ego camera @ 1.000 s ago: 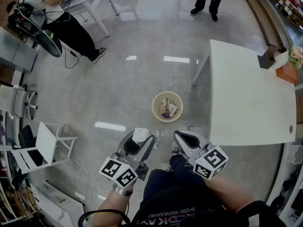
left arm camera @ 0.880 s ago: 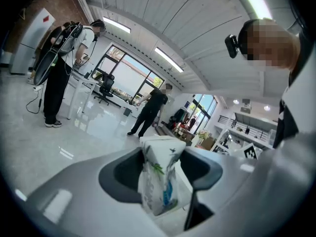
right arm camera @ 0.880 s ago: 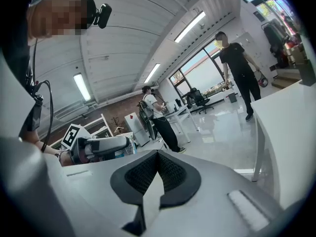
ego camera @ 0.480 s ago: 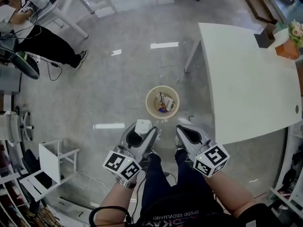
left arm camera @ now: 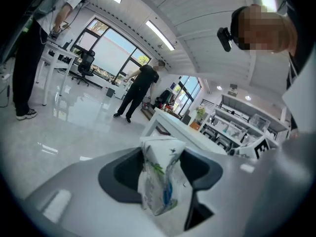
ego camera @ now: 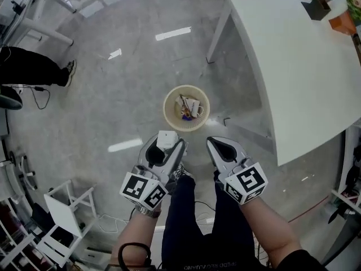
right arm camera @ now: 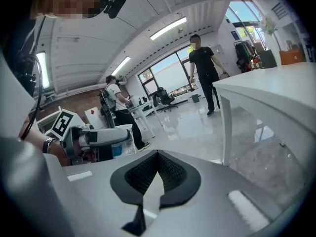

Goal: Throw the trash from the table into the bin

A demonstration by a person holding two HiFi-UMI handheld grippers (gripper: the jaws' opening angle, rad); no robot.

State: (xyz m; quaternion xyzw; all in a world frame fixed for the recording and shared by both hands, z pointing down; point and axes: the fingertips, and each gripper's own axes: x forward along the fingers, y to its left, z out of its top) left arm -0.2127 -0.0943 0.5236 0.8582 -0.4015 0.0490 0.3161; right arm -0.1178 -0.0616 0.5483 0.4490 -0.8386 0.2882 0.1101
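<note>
White crumpled wrapper (left arm camera: 159, 180) sits pinched upright in the left gripper (ego camera: 165, 147), jaws clamped on its sides, just short of the bin (ego camera: 167, 110) on the near side, with only a strip of glossy floor (ego camera: 124, 112) between wrapper and rim. The bin already has some trash (ego camera: 189, 106) inside. The right gripper (ego camera: 222, 147) is level with the left, a touch right of the bin, jaws clenched together on nothing. Both point forward toward the bin, marker cubes back toward the wearer, forearms side by side above the wearer's dark trousers (ego camera: 192, 219). Right of the bin and beyond it spreads the white table (ego camera: 304, 72), an orange box (ego camera: 344, 21) on its far corner. Well left of the bin, a bystander's leg (ego camera: 34, 72) and a small white rack (ego camera: 70, 208)
</note>
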